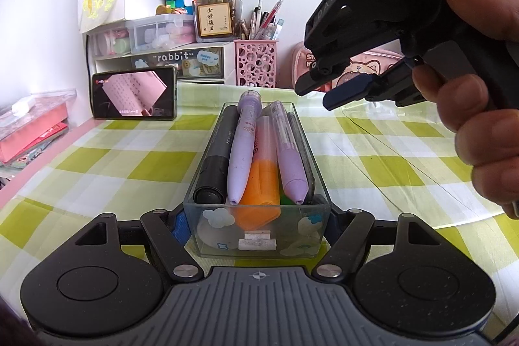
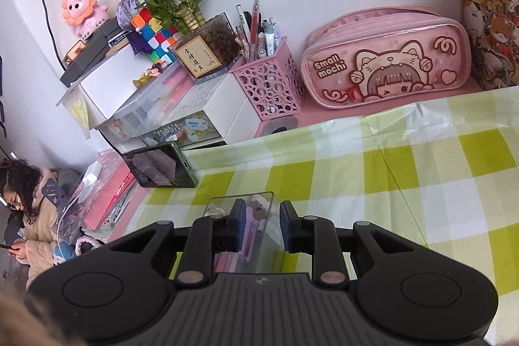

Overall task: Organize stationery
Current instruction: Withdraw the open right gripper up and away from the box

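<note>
Pens are lying packed lengthwise in the clear box, whose long axis is running straight away from the left gripper; that gripper is clamping the box's near end on the checked worktop. The right gripper is hovering empty above the box's far right side, jaws parted, with nothing between them.

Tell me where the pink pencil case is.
In the right wrist view, the pink pencil case lies against the back wall, right of the pink pen holder, beyond the checked tablecloth.
</note>
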### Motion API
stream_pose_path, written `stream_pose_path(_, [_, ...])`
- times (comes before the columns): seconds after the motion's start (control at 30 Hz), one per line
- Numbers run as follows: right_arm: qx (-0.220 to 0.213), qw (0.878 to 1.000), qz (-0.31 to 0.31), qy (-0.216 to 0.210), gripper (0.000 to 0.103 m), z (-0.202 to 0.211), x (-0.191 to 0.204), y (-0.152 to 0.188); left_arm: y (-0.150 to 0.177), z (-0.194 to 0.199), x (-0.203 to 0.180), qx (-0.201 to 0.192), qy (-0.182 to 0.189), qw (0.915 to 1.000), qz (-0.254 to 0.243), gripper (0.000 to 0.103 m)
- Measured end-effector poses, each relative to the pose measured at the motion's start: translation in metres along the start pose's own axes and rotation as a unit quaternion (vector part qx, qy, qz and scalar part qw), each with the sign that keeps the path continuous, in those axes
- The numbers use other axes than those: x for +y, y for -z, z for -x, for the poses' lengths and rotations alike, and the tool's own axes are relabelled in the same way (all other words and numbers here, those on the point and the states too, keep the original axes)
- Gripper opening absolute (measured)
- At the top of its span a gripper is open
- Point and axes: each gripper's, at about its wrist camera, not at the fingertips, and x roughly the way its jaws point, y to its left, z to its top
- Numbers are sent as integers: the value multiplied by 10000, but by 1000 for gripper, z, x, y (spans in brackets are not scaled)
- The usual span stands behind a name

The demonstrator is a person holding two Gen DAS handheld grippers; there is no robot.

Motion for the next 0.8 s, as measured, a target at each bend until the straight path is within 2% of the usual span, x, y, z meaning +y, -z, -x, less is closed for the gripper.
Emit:
stream_pose_path(0.3, [296, 9972, 553, -411, 45, 29, -3, 30, -1, -1, -1, 31, -34, 10000, -27, 73])
stream_pose_path(0.43, [264, 9967, 716, -267, 46, 43, -16, 42, -1, -3, -3, 72, -79, 9999, -71, 73])
stream_pose_path(0.57, [232, 9978, 554, -271, 46, 47, -34, 48, -3, -4, -5, 129, -114, 9998, -54, 73])
stream_pose_path(0.7, [122, 9980, 586, -219, 46, 50, -40, 53, -10, -9, -4, 298, -111, 9995, 79, 73])
stream_pose_path(0.8, [56, 9979, 627, -125, 50, 53, -43, 55, -16, -15, -4, 444, -143, 9988, 143, 73])
